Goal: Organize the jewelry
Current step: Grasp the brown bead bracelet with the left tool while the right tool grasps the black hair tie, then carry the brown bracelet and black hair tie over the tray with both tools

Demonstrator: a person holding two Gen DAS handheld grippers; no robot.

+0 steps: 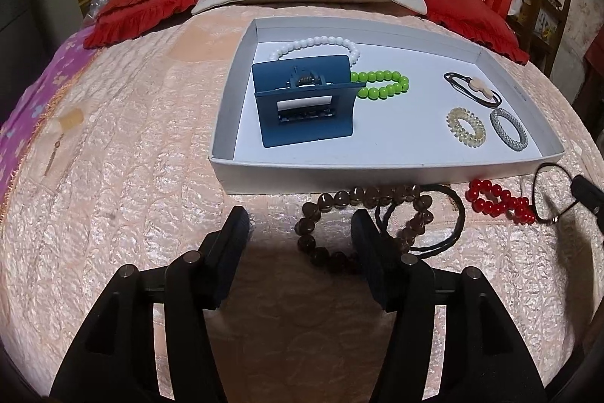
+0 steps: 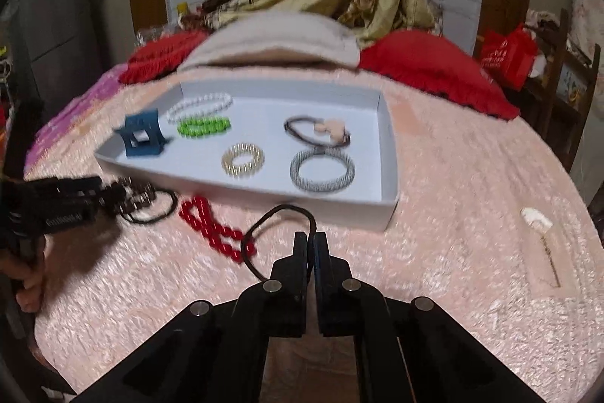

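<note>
Left wrist view: left gripper (image 1: 300, 220) hovered over the pink bedspread (image 1: 132, 138), jaws apart with nothing pressed between them. A brown bead bracelet (image 1: 339, 203) lay on the bedspread just before the white tray's near wall (image 1: 377, 176), partly behind the right-hand finger, with a black cord loop (image 1: 458, 214) overlapping it. Red bead bracelet (image 1: 498, 201) lay further right, near the tray's near right corner. Inside the tray — blue hair claw (image 1: 305, 101) at the left side, white bead bracelet (image 1: 321, 44) and green bead bracelet (image 1: 381, 84) behind it, clear coil tie (image 1: 466, 127) and grey ring (image 1: 507, 129) at the right.

Right wrist view (blurred): right gripper (image 2: 310, 238) was closed, pinching a thin black hair tie (image 2: 281, 210) whose loop rose ahead of the fingertips — just short of the tray's near wall (image 2: 302, 203). The red bead bracelet (image 2: 215, 233) lay just left of the loop.
</note>
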